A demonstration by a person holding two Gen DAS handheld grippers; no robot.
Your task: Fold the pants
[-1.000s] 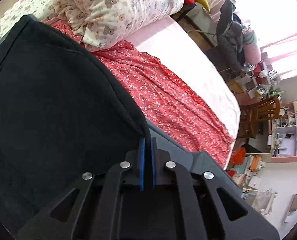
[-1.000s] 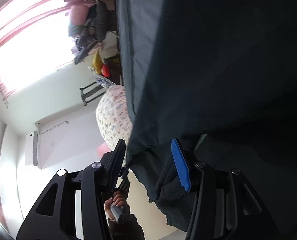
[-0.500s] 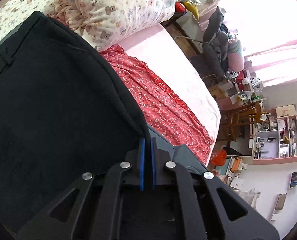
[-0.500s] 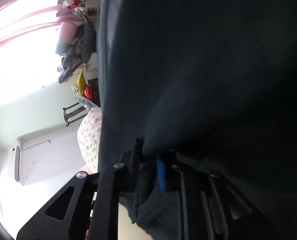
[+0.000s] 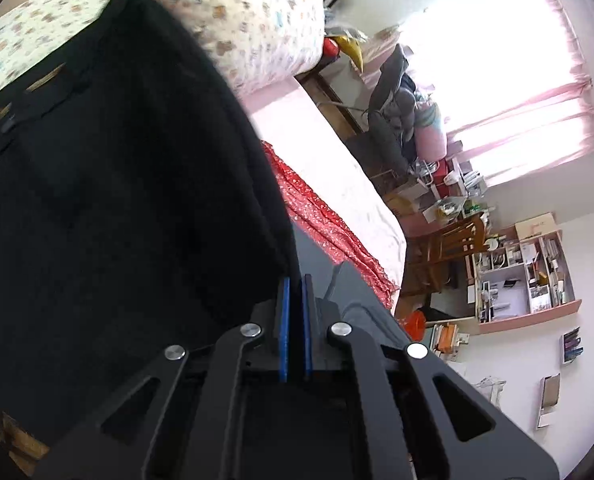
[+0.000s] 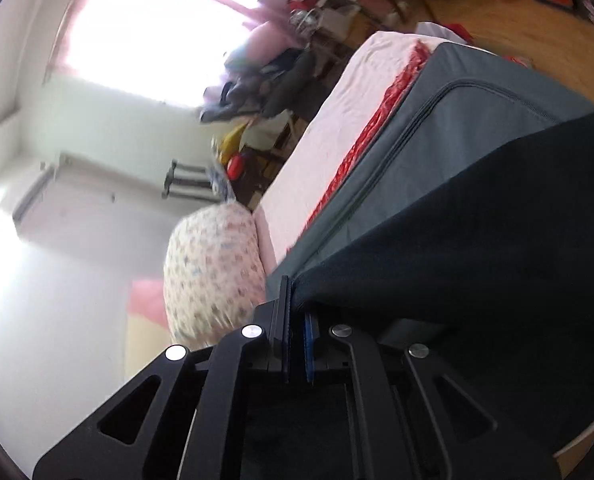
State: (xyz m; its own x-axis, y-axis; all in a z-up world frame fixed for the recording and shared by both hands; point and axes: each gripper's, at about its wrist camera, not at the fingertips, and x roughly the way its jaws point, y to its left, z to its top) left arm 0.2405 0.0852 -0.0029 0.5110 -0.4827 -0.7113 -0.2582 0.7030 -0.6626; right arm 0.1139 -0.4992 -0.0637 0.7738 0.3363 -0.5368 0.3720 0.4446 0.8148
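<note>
Pants point(image 5: 109, 200) fill most of the left wrist view, a big black cloth hanging in the air over the bed point(image 5: 337, 168). The left gripper point(image 5: 295, 292) has its jaws pressed almost together, and an edge of the pants runs right down into them, so it is pinching the cloth. Behind the pants there is a pillow point(image 5: 257, 28) with little bears, a red cloth point(image 5: 321, 224) lying on the bed, and a grey bag point(image 5: 337, 280) just past the jaws. The grip looks thin, only on the very edge. I think a hard pull could make the cloth slip out, and then that side would drop onto the bed in a heap.

In the right wrist view the pants point(image 6: 477, 232) are on the right side, dark and stretched. The right gripper point(image 6: 295, 304) also has its jaws nearly closed, with a corner of the pants caught between them. The grey bag point(image 6: 449, 108) sits under the pants, on top of the red cloth point(image 6: 377, 136), and the pillow point(image 6: 213, 268) is to the left. This view is blurry. If the 2 grippers do not come down evenly, I think the pants could land crooked or get wrinkles. The hanging part could also drag on the bag and bunch up.
</note>
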